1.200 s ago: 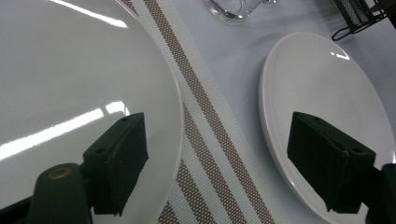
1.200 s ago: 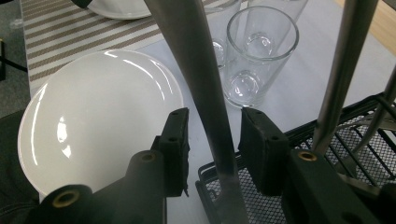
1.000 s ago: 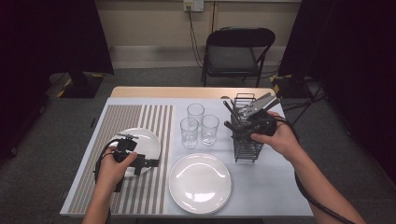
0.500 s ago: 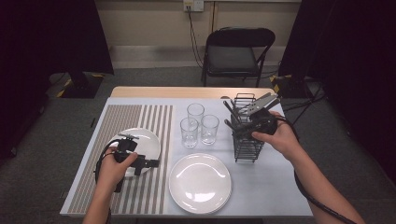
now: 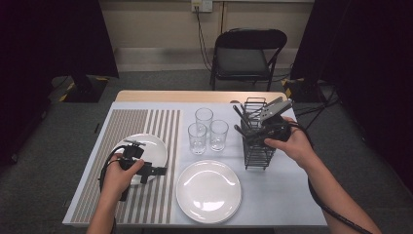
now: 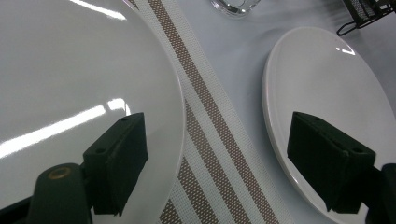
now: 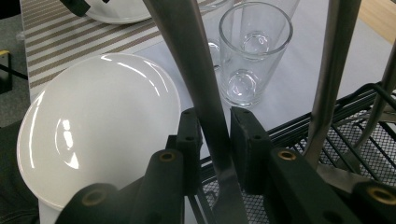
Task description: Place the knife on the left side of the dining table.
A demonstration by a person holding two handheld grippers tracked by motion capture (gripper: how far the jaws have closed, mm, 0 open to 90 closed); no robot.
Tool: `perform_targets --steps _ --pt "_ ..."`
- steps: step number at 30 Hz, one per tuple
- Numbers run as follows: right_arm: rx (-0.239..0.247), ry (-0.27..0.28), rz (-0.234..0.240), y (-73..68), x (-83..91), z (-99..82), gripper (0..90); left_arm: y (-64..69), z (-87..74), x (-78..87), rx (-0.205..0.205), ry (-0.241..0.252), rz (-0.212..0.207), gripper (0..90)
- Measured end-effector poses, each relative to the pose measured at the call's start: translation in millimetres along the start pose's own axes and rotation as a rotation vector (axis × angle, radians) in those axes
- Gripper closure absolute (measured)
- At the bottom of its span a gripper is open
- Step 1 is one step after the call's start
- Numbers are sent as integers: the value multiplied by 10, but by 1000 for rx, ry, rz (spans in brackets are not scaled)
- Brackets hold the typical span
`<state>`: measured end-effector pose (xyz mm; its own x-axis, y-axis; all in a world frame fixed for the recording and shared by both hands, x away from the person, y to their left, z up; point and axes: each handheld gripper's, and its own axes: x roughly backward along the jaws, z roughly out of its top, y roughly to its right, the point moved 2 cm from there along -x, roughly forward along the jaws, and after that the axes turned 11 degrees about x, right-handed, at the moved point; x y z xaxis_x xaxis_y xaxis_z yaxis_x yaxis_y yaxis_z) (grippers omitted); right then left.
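Your right gripper (image 7: 214,140) has been closing and its pads now pinch a metal utensil handle (image 7: 196,74) standing in the wire caddy (image 5: 258,146) at the table's right. Can't tell what the utensil is, since its top runs out of frame. Your left gripper (image 6: 219,163) hangs wide apart, one jaw over each plate: small plate (image 6: 70,70), big plate (image 6: 327,84).

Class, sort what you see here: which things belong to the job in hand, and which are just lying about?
In the job:
right gripper, shut on a metal utensil handle
black wire cutlery caddy

Lying about:
three drinking glasses
large white plate
small white plate, under the open left gripper
striped placemat
folding chair
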<state>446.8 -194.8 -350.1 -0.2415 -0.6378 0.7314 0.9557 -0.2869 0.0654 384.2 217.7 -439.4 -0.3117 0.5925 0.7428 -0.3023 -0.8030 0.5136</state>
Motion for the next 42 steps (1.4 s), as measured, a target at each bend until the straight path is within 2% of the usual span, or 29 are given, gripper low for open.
perform_targets --steps 8,15,17,35,42 --pt "25 -2 -43 -4 41 8 777 3 0 -4 3 -1 0 200" --pt "15 -11 -90 26 120 -13 800 -1 3 7 7 3 3 200" --pt "11 2 -104 37 150 -13 803 -1 3 7 8 1 2 200" --pt "-45 69 -126 58 312 39 807 4 -3 2 11 -9 -1 200" --pt "-44 84 -133 56 374 112 807 4 -1 20 6 -6 2 200"
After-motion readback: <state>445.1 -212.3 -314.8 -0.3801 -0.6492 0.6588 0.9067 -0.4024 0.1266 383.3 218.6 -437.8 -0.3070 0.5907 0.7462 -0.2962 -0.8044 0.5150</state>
